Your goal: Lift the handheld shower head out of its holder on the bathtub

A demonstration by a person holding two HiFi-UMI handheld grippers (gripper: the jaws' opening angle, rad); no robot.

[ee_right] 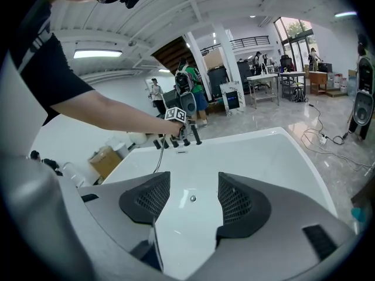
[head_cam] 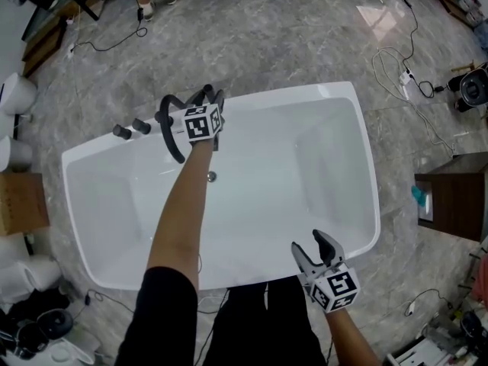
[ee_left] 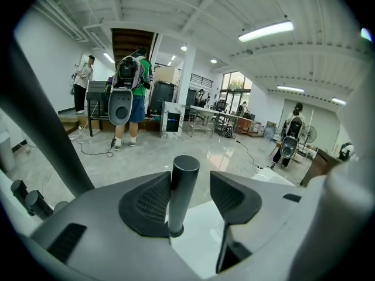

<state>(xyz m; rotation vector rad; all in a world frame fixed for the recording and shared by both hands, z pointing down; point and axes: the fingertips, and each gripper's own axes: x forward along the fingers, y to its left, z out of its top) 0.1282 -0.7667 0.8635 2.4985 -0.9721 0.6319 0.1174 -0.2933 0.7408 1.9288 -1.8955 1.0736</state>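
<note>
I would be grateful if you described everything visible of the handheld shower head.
The handheld shower head is a dark grey, smooth, slender cylinder with a flat round top. It stands upright, its foot seated in a round holder on the white bathtub rim. It sits between the left gripper's open jaws: one pad seems to lie against its side, and the other stands clear.
</note>
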